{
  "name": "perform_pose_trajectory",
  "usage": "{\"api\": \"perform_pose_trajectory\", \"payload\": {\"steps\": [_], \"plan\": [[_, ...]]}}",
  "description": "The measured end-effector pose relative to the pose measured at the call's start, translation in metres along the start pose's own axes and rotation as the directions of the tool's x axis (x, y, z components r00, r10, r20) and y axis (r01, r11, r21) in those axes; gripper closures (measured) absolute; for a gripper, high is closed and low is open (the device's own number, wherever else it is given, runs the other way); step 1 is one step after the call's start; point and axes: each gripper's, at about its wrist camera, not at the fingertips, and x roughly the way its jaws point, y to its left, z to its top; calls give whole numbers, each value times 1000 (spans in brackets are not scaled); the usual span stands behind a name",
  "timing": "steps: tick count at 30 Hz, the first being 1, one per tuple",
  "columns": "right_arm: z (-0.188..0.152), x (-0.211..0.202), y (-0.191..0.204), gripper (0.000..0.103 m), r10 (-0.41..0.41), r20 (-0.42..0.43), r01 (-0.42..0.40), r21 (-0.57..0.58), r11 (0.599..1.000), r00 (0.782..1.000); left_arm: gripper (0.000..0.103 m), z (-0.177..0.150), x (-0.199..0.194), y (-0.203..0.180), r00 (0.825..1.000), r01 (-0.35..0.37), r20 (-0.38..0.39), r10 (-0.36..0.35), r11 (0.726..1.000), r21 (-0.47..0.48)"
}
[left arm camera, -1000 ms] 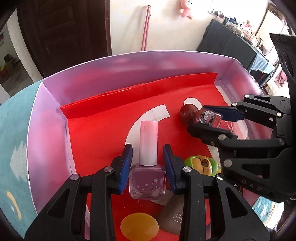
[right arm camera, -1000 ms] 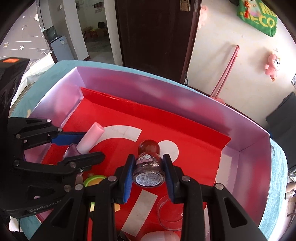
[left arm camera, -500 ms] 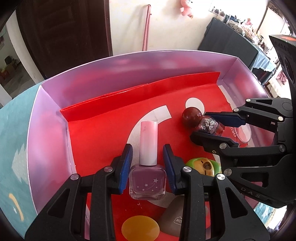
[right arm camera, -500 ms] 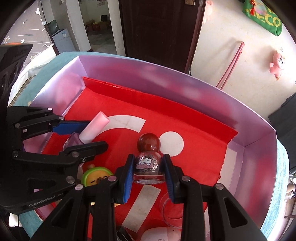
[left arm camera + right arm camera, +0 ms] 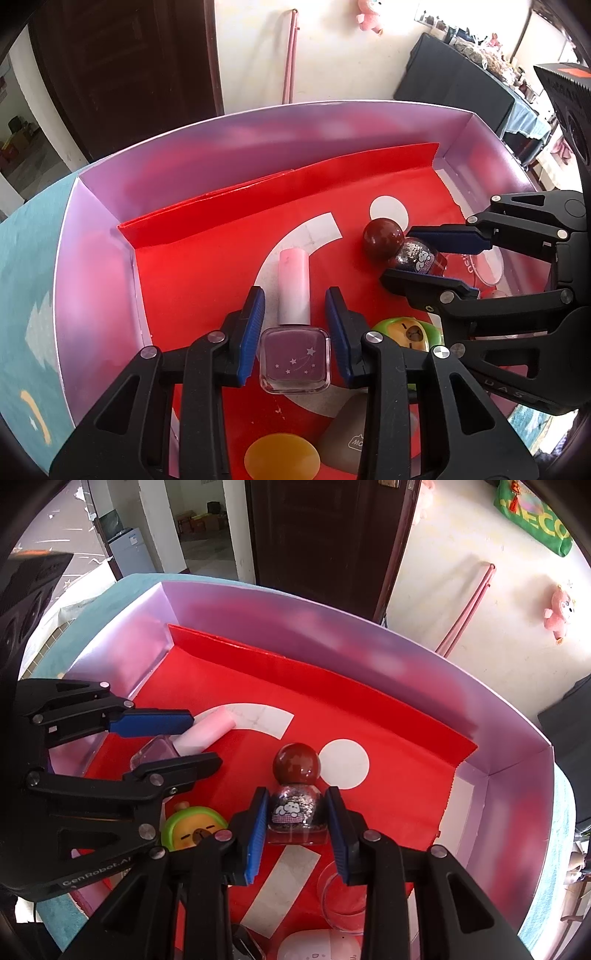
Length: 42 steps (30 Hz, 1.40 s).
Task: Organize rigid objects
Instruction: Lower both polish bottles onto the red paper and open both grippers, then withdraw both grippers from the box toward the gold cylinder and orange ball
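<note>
A purple nail polish bottle (image 5: 294, 354) with a pale pink cap lies between the fingers of my left gripper (image 5: 295, 328), low over the red liner of the box (image 5: 207, 273). The pads stand slightly apart from the bottle's sides. A glittery bottle (image 5: 297, 810) with a dark red ball cap stands on the liner between the fingers of my right gripper (image 5: 297, 823), with small gaps at each side. Each gripper also shows in the other view: the right gripper (image 5: 439, 258), the left gripper (image 5: 173, 738).
The box has tall lilac walls (image 5: 96, 295). In it lie a green and yellow toy (image 5: 192, 830), a clear round lid (image 5: 340, 897), a yellow disc (image 5: 282, 458), a grey pebble-like piece (image 5: 351, 435) and a white item (image 5: 317, 947). A teal cloth (image 5: 22, 295) lies outside.
Both grippers have lowered their bottles to the liner and the jaws have widened. The glittery bottle went from tilted to upright.
</note>
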Motion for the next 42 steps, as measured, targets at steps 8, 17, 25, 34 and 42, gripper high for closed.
{"api": "perform_pose_trajectory", "payload": {"steps": [8,17,25,34,42], "plan": [[1,-1,-3,68,4,0,-4,1,1000,1000,70,-2,-1,4,1000,13,4,-13,1000,-8],[2,-7,-10,63,3,5,-3,14,1000,1000,50,-6,-14,10,999,15,42,-14,1000,-26],[0,-20,-14,56,6,26,-7,33,999,1000,45,-14,-40,7,995,41,91,-39,999,-25],[-11,-54,-9,51,-14,79,10,53,999,997,36,-36,-82,2,983,41,179,-34,998,-37],[-39,-123,-1,35,-38,213,20,88,996,976,23,-68,-134,-13,952,33,307,-14,998,-57]]}}
